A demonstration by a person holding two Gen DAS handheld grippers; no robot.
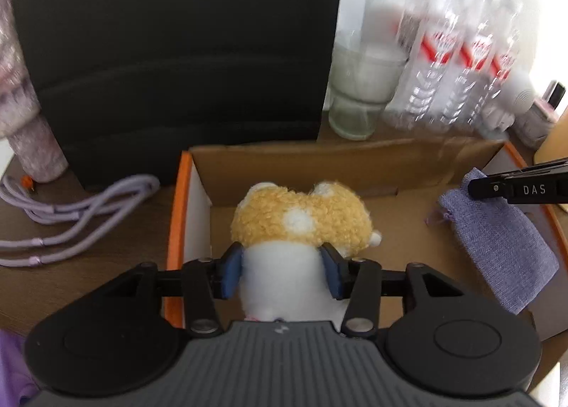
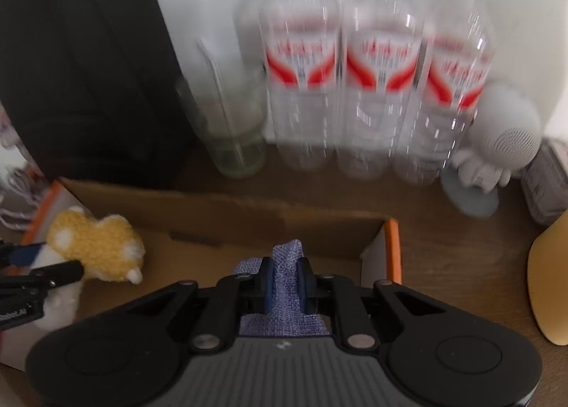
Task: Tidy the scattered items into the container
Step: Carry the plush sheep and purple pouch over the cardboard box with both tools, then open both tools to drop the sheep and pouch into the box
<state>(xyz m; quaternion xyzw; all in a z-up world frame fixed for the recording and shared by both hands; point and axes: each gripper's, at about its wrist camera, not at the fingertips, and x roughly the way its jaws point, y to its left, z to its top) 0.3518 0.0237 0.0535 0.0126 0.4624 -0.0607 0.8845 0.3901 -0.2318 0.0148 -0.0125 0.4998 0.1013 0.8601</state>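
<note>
My left gripper is shut on a plush toy with a yellow fuzzy head and white body, held over the open cardboard box with orange edges. In the right wrist view the same plush toy hangs at the left over the box. My right gripper is shut on a blue-purple cloth pouch, above the right part of the box. The left wrist view shows that pouch hanging from the right gripper's black finger at the right edge.
Behind the box stand a tall black case, a glass, several clear water bottles and a small white speaker figure. A lilac cable lies left of the box on the brown table. A yellow object sits at right.
</note>
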